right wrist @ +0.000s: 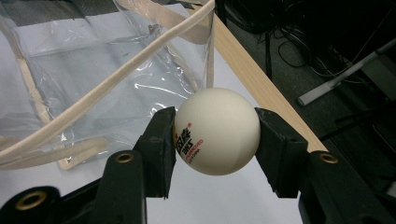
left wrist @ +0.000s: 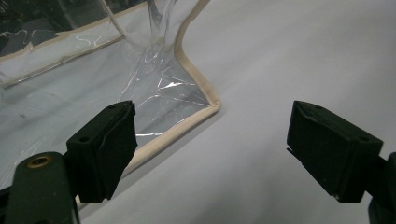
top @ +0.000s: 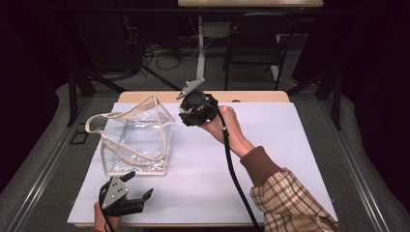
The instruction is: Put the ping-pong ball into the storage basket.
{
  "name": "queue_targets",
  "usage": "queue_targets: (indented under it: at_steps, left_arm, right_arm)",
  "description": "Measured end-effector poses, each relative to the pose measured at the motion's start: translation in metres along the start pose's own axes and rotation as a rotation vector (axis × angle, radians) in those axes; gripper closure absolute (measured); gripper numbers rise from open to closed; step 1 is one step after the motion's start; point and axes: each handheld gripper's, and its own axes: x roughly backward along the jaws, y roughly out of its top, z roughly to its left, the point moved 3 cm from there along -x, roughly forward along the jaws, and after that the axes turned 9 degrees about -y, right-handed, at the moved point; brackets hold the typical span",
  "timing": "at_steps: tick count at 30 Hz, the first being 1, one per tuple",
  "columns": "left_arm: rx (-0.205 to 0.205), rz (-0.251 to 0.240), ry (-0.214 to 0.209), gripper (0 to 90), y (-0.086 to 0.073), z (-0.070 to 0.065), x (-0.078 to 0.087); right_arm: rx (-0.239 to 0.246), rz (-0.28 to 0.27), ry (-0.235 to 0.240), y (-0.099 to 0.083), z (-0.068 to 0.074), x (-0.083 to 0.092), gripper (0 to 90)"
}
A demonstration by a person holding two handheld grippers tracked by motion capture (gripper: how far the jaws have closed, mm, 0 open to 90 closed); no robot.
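Item: white ball, red and black print on its side, clamped between the two fingers of my right gripper and lifted off the surface, at about twelve o'clock of the white sheet, just beside the bag's upper rim.

Item: clear plastic bag with cream binding and loop handles, standing open at ten o'clock, empty as far as I could see.

Item: my left gripper, at seven o'clock near the front edge, fingers wide apart and holding nothing, aimed at the bag's near corner.

Status, judged: ball picked up; the drop into the bag seemed left to do.
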Motion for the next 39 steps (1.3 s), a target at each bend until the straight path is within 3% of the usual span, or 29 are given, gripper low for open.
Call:
queue_targets:
  at_steps: [39]
  left_arm:
    - [0.0,-0.003,0.002,16.2,0.0,0.0,0.0]
  right_arm:
    - [0.013,-0.043,0.036,0.022,0.02,-0.005,50.8]
